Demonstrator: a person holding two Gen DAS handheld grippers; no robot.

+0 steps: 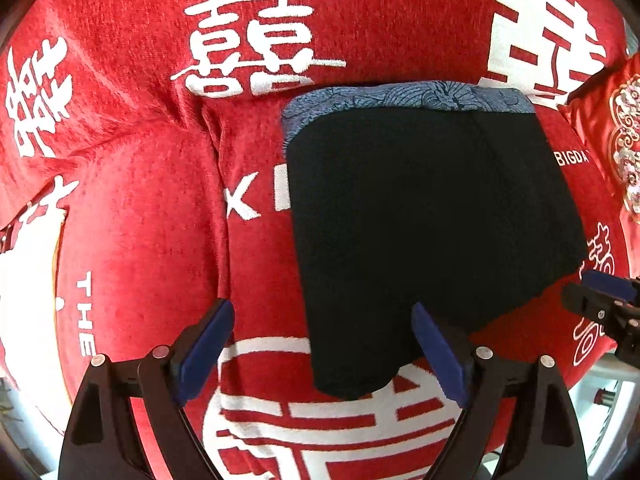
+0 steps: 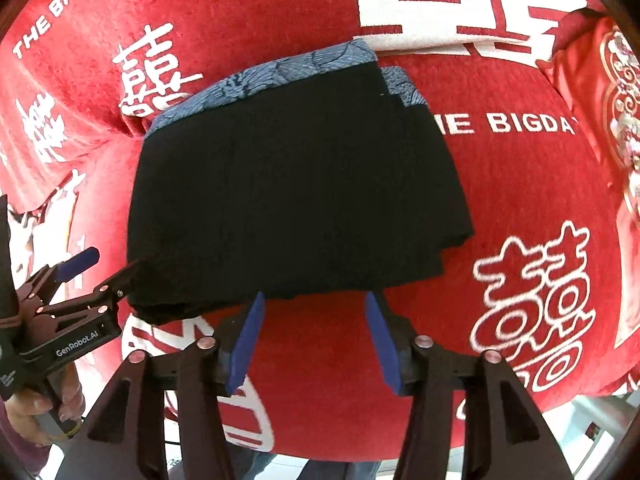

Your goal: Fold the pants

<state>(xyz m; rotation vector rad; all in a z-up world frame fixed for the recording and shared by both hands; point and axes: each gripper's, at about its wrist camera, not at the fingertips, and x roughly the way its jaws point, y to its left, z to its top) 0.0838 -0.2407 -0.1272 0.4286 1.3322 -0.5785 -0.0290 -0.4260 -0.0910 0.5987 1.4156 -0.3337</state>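
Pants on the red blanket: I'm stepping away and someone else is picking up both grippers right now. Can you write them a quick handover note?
Left gripper: open, holding nothing, at the near left corner of the pants.
Right gripper: open, empty, just off the near edge.
Pants: black, folded into a compact stack on the red blanket, blue patterned waistband at the far side. Layers look slightly uneven at the near right corner.
Done: the folds appear made and both grippers have let go.
Left: probably only squaring up that corner, if wanted, then pulling both grippers clear.
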